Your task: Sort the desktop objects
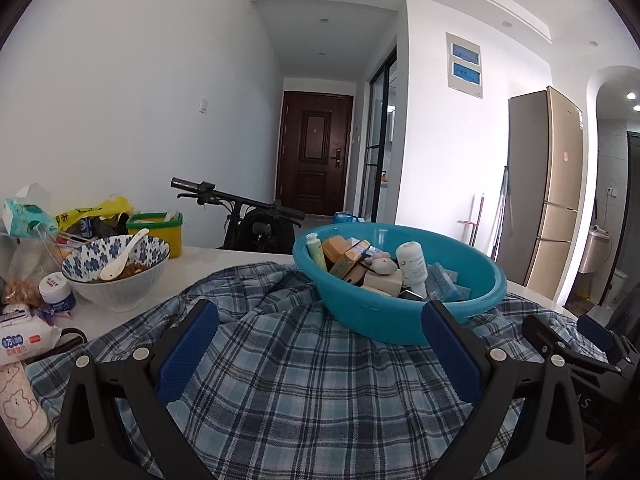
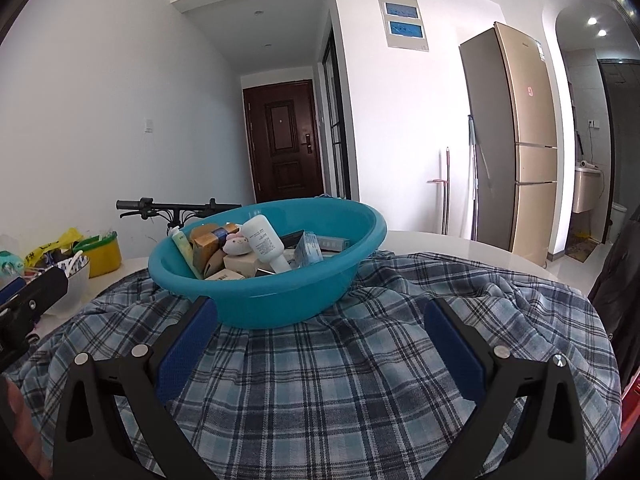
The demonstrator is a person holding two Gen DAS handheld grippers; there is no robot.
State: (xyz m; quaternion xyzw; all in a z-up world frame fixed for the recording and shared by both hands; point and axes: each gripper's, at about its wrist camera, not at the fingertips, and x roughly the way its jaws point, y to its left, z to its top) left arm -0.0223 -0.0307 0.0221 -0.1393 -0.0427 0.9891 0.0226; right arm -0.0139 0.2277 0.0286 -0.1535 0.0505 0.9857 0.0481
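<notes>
Ahead, blue basin (image 2: 267, 280) just beyond both empty, spread jaws.

"75" is printed on the wipes pack (image 1: 24, 342); a red "9" is shown on the fridge (image 2: 530, 91).

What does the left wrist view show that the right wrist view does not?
Only the left wrist view shows the white wet-wipes pack and the small blue-and-white jar. Only the right wrist view shows the plaid cloth's right edge. Both share the round teal plastic basin filled with small items, the blue-flowered ceramic bowl and the open grippers.
</notes>
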